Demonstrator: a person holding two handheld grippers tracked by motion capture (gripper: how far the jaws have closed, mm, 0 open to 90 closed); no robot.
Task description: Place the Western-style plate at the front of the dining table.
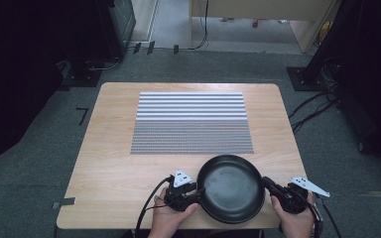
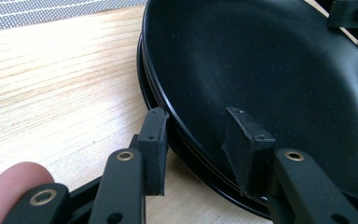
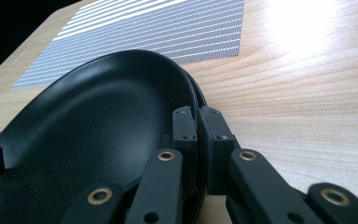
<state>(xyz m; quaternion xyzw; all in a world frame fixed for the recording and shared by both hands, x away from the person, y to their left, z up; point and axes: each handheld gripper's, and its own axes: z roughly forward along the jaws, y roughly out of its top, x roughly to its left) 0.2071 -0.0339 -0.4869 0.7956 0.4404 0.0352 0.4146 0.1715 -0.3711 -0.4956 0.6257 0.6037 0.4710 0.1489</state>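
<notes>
My right hand-held gripper (image 3: 198, 135) was clenched on the black pan's (image 1: 231, 187) rim near the surface's near edge; my left hand-held gripper (image 2: 200, 140) straddled the opposite rim (pads not yet pressing), lift pending.

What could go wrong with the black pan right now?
The left hand-held gripper straddles the pan rim, but its inner pad looks apart from the wall, so that side might slip if lifted now. The right hand-held gripper pinches only the thin rim, so the pan could tilt or twist. The pan sits near the table front edge and might slide off.
</notes>
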